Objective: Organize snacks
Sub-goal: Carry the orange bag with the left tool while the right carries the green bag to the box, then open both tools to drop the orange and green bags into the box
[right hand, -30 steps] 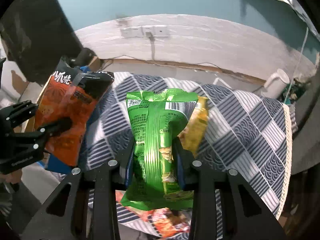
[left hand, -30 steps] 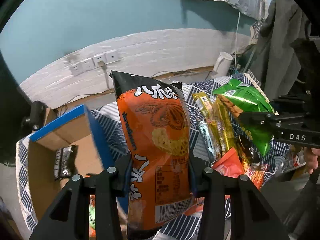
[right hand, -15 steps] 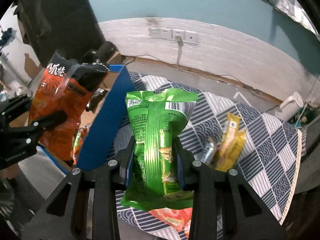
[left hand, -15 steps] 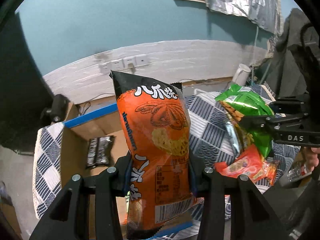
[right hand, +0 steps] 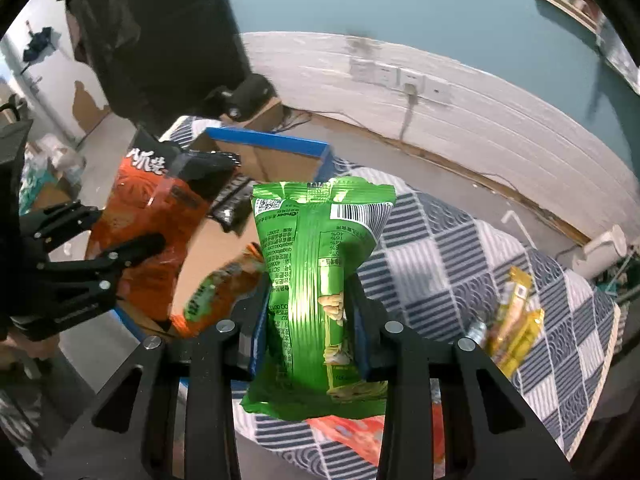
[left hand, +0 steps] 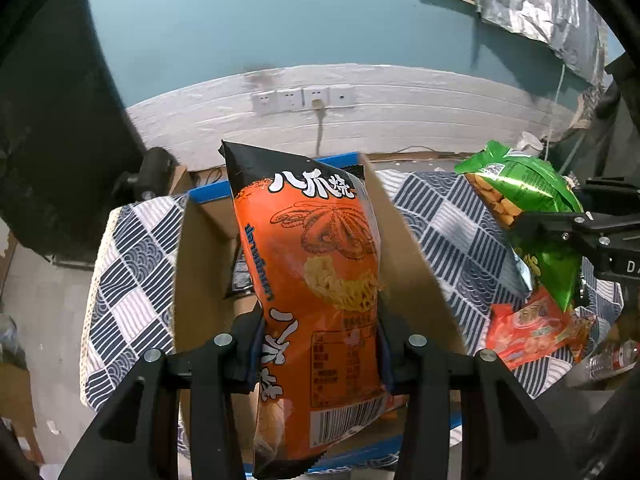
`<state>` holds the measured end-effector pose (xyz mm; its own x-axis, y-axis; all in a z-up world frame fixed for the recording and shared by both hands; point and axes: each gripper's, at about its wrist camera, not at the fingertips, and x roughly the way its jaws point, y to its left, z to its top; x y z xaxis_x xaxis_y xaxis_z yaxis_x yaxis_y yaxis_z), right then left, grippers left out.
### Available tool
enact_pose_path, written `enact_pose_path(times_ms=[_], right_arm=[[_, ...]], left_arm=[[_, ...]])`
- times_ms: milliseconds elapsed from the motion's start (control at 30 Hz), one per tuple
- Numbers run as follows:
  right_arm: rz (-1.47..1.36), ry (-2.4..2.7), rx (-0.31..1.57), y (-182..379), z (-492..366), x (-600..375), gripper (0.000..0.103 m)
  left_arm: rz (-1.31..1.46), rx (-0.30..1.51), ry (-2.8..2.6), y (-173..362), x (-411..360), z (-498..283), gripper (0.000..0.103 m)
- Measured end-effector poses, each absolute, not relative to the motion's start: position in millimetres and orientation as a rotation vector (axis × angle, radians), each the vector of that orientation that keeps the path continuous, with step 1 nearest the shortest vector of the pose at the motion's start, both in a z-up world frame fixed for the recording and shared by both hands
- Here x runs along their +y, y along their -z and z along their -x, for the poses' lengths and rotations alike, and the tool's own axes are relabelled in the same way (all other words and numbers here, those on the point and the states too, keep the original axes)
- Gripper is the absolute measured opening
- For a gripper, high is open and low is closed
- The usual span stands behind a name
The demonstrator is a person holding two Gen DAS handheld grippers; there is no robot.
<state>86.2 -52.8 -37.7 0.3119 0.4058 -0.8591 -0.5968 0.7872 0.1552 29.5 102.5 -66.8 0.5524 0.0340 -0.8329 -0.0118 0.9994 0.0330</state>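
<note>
My left gripper (left hand: pixel 320 344) is shut on an upright orange octopus-print snack bag (left hand: pixel 316 272), held above an open cardboard box with a blue rim (left hand: pixel 200 272). In the right wrist view the same orange bag (right hand: pixel 152 232) hangs over the box (right hand: pixel 264 146) at the left. My right gripper (right hand: pixel 310 320) is shut on a green snack bag (right hand: pixel 320 272), held over the checked cloth (right hand: pixel 440 264) just right of the box. In the left wrist view that green bag (left hand: pixel 528 192) sits in the right gripper (left hand: pixel 556 228) at the far right.
Inside the box lie a dark packet (right hand: pixel 232 204) and an orange-and-green packet (right hand: pixel 224 292). A red packet (left hand: pixel 528 328) and yellow packets (right hand: pixel 516 316) lie on the cloth to the right. A white jug (right hand: pixel 600 252) stands by the wall with its sockets (left hand: pixel 304 98).
Both grippers have swung left with their bags still gripped. The box, formerly off to the left, now lies under the orange bag, and the green bag has come beside its right wall.
</note>
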Motion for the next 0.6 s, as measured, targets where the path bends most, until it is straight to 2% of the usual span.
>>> enact_pose_path(times_ms=[600], right_arm=[[0.257,-0.783,1.13,63.8,-84.6,35.9,0.033]], left_arm=[[-0.018,1.038,-0.095,90.2,149.8,-19.7,0.045]])
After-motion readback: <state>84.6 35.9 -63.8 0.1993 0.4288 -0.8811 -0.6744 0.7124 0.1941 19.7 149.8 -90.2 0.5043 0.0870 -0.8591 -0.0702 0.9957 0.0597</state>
